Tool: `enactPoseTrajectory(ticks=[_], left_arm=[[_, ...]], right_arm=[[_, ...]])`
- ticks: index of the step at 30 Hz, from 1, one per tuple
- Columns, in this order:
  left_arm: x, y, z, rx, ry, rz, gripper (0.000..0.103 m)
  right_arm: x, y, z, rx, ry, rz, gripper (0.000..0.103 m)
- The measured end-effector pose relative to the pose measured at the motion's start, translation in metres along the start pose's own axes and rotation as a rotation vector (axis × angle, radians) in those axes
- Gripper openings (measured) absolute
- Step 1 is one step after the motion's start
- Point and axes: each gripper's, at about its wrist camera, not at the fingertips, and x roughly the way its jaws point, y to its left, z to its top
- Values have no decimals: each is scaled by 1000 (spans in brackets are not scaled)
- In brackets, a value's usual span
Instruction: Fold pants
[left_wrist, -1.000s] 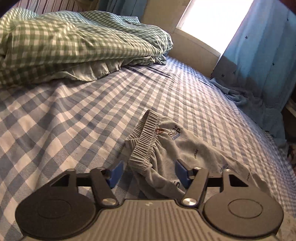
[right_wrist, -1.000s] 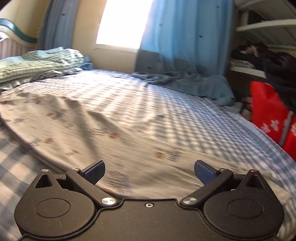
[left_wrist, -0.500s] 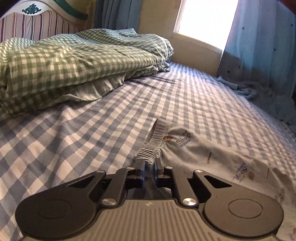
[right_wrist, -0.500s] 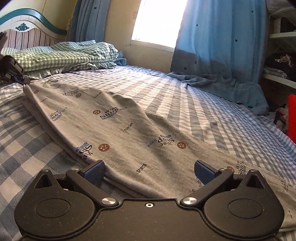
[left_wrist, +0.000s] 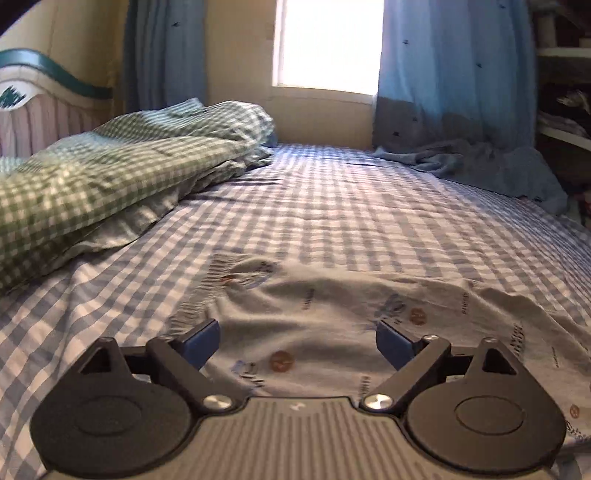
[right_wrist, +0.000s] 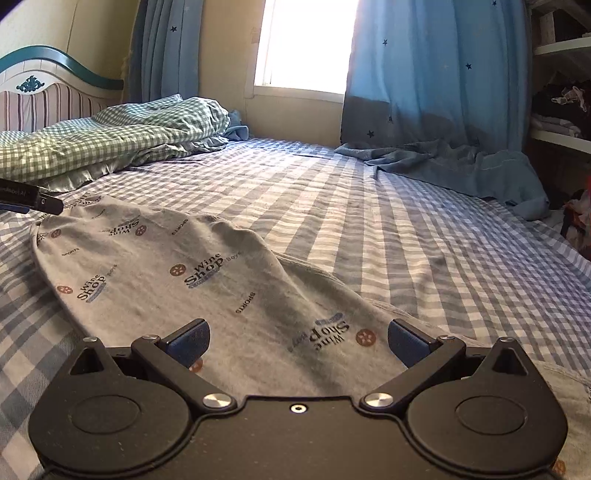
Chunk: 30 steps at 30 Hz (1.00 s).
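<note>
The gray printed pants (right_wrist: 207, 280) lay spread flat on the checked bed (right_wrist: 388, 221), passing beneath and ahead of both sets of jaws, while the left gripper (left_wrist: 297, 341) and right gripper (right_wrist: 298, 341) stood with jaws apart, gripping nothing, apparently positioned over the fabric to select fold points.

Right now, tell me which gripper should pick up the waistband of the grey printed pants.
Left. The left gripper hangs open beside the ribbed waistband of the grey printed pants. The right gripper, also open, sits over the leg end, farther away.
</note>
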Motion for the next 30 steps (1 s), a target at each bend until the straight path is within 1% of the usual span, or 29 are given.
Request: enactPoseTrajectory(ticks=[3, 5, 6, 7, 9, 11, 13, 15, 17, 18, 19, 20, 21, 23, 24, 25, 26, 27, 28, 29, 30], left_arm=[[7, -44, -8, 159, 14, -15, 95], [10, -64, -19, 263, 19, 5, 95], [11, -70, -24, 304, 23, 16, 96], [12, -74, -30, 336, 30, 24, 96], [17, -78, -43, 384, 57, 48, 97], [14, -72, -49, 370, 38, 56, 102], [11, -65, -45, 347, 51, 50, 102], [12, -60, -36, 310, 42, 40, 102], [13, -61, -24, 267, 18, 15, 102], [16, -63, -18, 245, 9, -1, 102], [19, -64, -13, 226, 4, -16, 102], [23, -66, -10, 210, 6, -31, 102], [29, -68, -8, 195, 15, -43, 103], [40, -70, -12, 175, 53, -49, 102], [45, -70, -16, 174, 80, -52, 102], [50, -70, -21, 178, 102, -51, 102], [53, -69, -27, 180, 116, -49, 102], [53, -65, -31, 164, 109, -62, 102], [52, -60, -33, 137, 107, -81, 102], [52, -55, -32, 113, 114, -97, 102], [54, -51, -32, 89, 121, -112, 103]], right_arm=[[18, 7, 4, -26, 38, 13, 102], [25, 11, -2, -72, 84, 7, 102], [25, 12, -7, -101, 101, -4, 102], [22, 12, -12, -112, 90, -6, 102], [15, 4, -16, -96, 81, 3, 102], [12, -6, -18, -80, 79, 7, 102], [8, -14, -17, -69, 71, 13, 102], [10, -22, -7, -78, 51, 15, 102], [22, -30, 11, -75, 40, 35, 102], [32, -35, 24, -52, 36, 67, 102], [42, -42, 36, -17, 29, 118, 102], [54, -49, 48, 22, 29, 188, 102], [70, -57, 59, 61, 45, 278, 102], [103, -68, 75, 122, 87, 419, 102], [117, -71, 79, 138, 107, 457, 99], [132, -73, 83, 144, 138, 488, 93], [143, -72, 84, 140, 167, 505, 91], [151, -71, 85, 129, 193, 512, 87], [155, -70, 84, 117, 203, 511, 78], [156, -69, 83, 109, 203, 510, 71], [156, -68, 82, 105, 204, 511, 55]])
